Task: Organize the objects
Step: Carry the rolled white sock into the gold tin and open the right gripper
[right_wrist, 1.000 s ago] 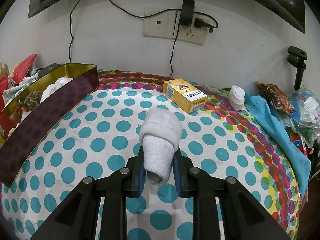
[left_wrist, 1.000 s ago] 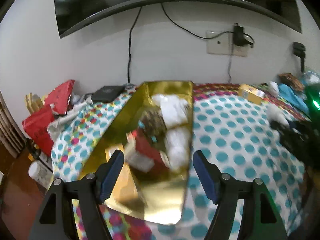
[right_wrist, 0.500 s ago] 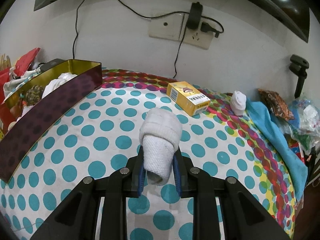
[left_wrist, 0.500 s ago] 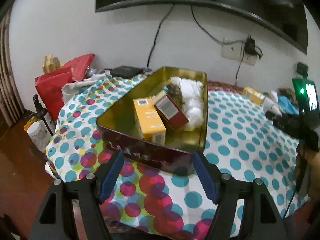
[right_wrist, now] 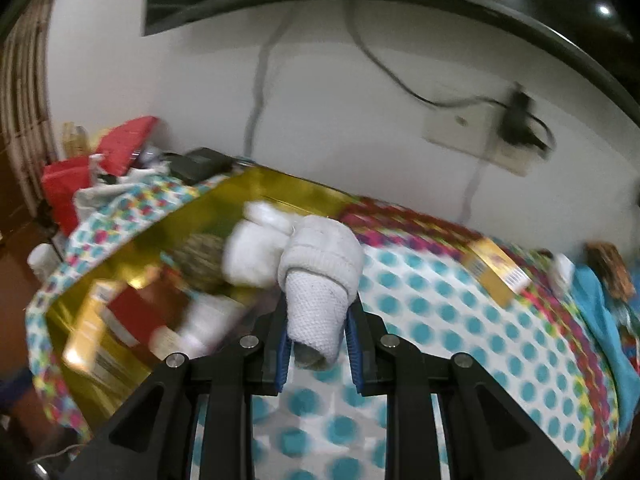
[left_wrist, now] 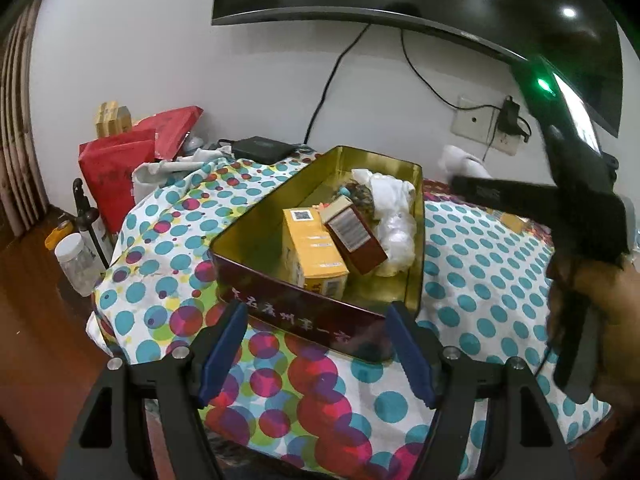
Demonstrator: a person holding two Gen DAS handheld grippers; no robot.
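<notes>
Right gripper (right_wrist: pixel 318 338) clamped on rolled sock (right_wrist: pixel 318 280), roll's long axis in line with the fingers, cuffed end forward. Tin (right_wrist: pixel 132 248) lay just ahead and to the left, long axis running away toward the wall, already holding boxes and white cloth — sock judged near or just over the near rim, blur too heavy to tell which. Left gripper (left_wrist: pixel 318 350) spread wide and empty, straddling the tin's (left_wrist: pixel 280 308) short near wall without touching — right hand nearer for the drop.
</notes>
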